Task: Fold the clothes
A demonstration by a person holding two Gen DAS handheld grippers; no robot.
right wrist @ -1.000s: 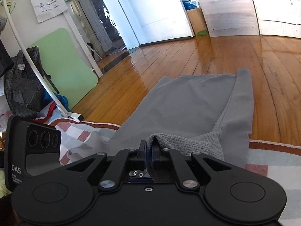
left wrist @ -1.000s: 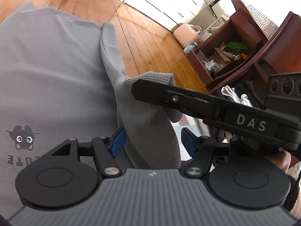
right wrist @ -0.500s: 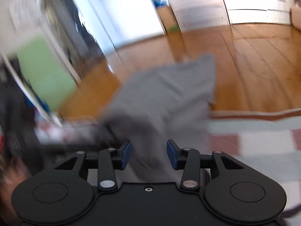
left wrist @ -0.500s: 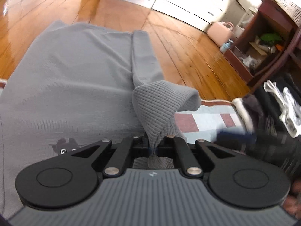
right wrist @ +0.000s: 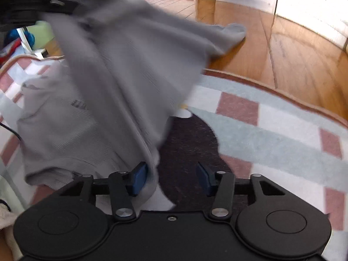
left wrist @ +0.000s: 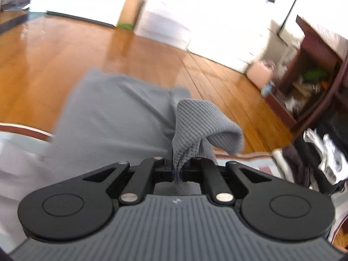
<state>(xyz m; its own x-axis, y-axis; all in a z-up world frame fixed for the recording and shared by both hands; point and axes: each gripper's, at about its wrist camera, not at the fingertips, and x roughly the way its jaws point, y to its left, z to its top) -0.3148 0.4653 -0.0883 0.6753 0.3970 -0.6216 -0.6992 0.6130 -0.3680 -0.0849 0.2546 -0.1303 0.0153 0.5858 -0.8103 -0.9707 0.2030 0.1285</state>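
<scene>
A grey textured shirt (left wrist: 113, 113) stretches from the checked rug onto the wooden floor. My left gripper (left wrist: 177, 171) is shut on a bunched fold of that grey shirt, which rises in a loop just ahead of the jaws. In the right wrist view the grey shirt (right wrist: 121, 69) hangs in a blurred sheet from the upper left, where the left gripper's black body (right wrist: 32, 2) holds it up. My right gripper (right wrist: 171, 179) has its jaws opening; the blue pads (right wrist: 139, 178) stand apart, the shirt's edge brushes the left pad and nothing is pinched.
A pink, white and pale blue checked rug (right wrist: 271, 130) with a red-brown border lies under the shirt, with a dark patch (right wrist: 189, 143) just ahead of my right gripper. A dark wooden shelf unit (left wrist: 313, 69) full of clutter and a heap of clothes (left wrist: 322, 152) stand at the right.
My left gripper closed on the shirt's fold and lifted it. My right gripper let go of the shirt, opened, and dropped toward the rug, tilting downward.
</scene>
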